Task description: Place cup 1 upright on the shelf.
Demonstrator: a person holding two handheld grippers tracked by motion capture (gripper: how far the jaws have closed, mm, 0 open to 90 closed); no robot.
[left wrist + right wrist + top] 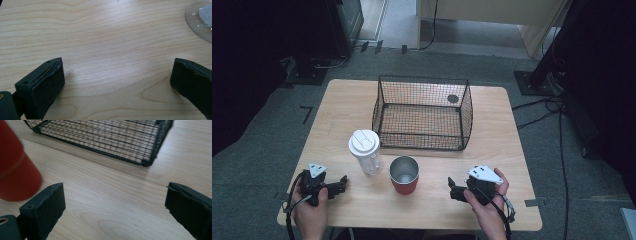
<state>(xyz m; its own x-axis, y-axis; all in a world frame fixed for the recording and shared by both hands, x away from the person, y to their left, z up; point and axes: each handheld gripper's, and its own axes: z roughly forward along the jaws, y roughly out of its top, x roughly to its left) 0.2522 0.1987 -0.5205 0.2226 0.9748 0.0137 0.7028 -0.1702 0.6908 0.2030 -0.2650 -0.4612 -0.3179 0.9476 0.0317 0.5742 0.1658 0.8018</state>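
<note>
A person holds two grippers low over a wooden table (492,115). The left gripper (343,183) has its jaws wide apart, and nothing is between them. The right gripper (452,189) is just the same: jaws wide apart, holding nothing.

Between the two grippers stands a red cup (404,175) with a shiny inside. It is upright and has no lid. Just beside it, on the left, stands a clear bottle (366,151) with a white lid. Behind both sits a black wire basket (422,113) with nothing in it.

The job looks like picking up the cup or the bottle, perhaps to put it in the basket. Nothing has been lifted yet. To do it well, the gripper should go in slowly from the side. It should put one jaw on each side of the cup, near the middle, then squeeze gently. The cup and bottle stand close, so a bump could knock one over.

The table is pale wood, smooth and flat. The floor is grey carpet (262,130). Black cables (542,107) lie on it at the right, and the room is dark around the edges.
</note>
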